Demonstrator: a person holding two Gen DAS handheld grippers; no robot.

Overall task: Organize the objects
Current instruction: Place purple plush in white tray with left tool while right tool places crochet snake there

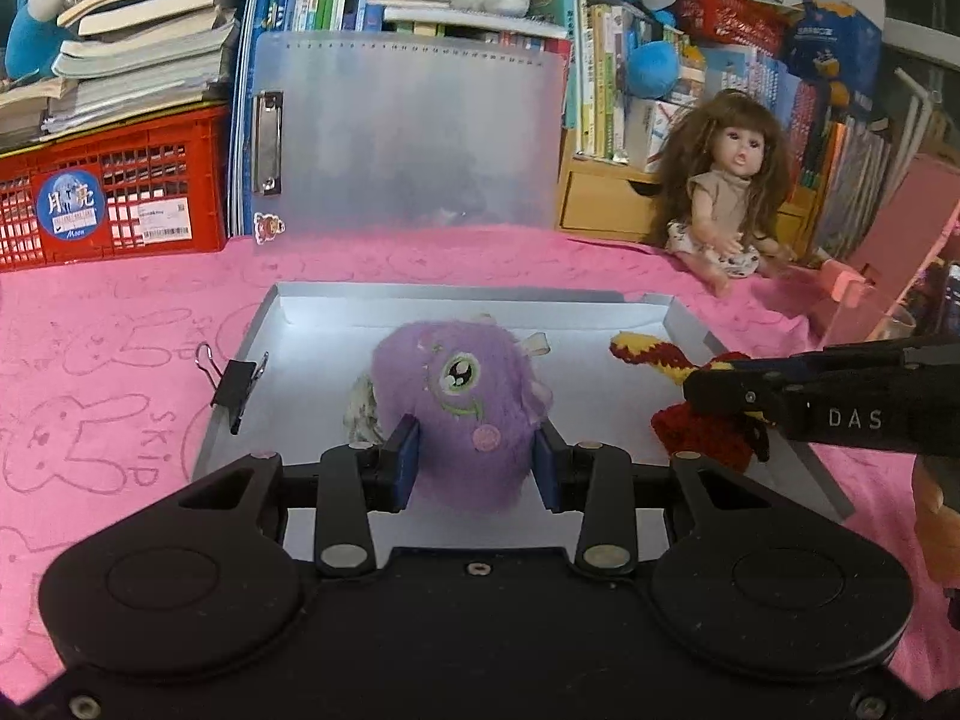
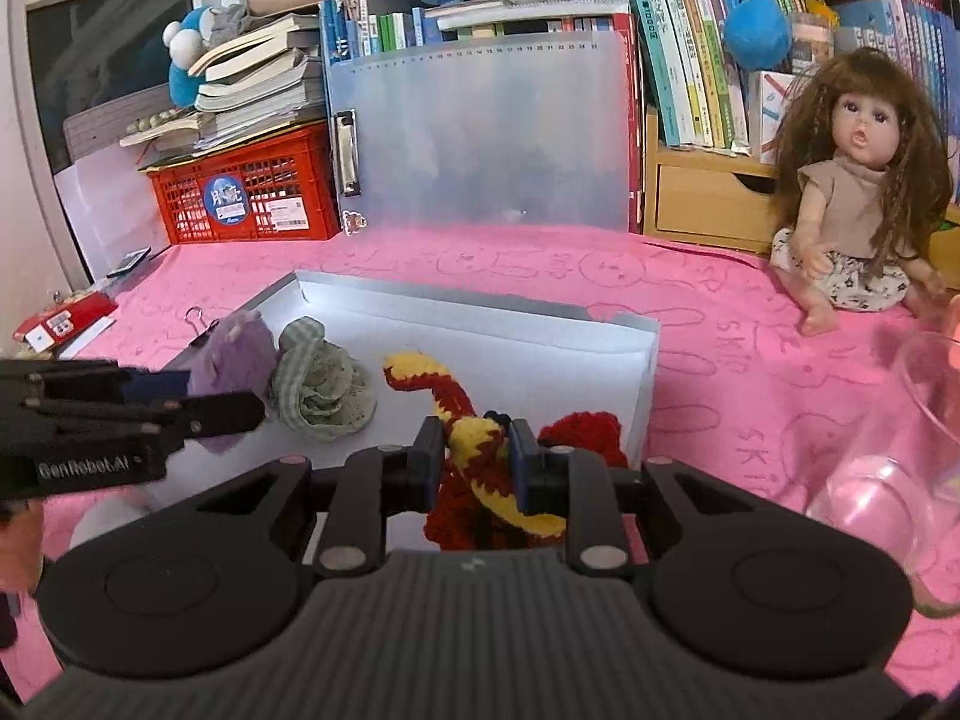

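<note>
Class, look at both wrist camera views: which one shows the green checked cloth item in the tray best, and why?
The right wrist view. There the green checked cloth item lies in plain sight on the white tray, beside the purple plush. In the left wrist view the purple plush, held in the left tool, hides all but an edge.

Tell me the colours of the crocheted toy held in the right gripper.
The crocheted toy is red with yellow stripes, clamped in the right gripper; the right wrist view shows it best.
</note>
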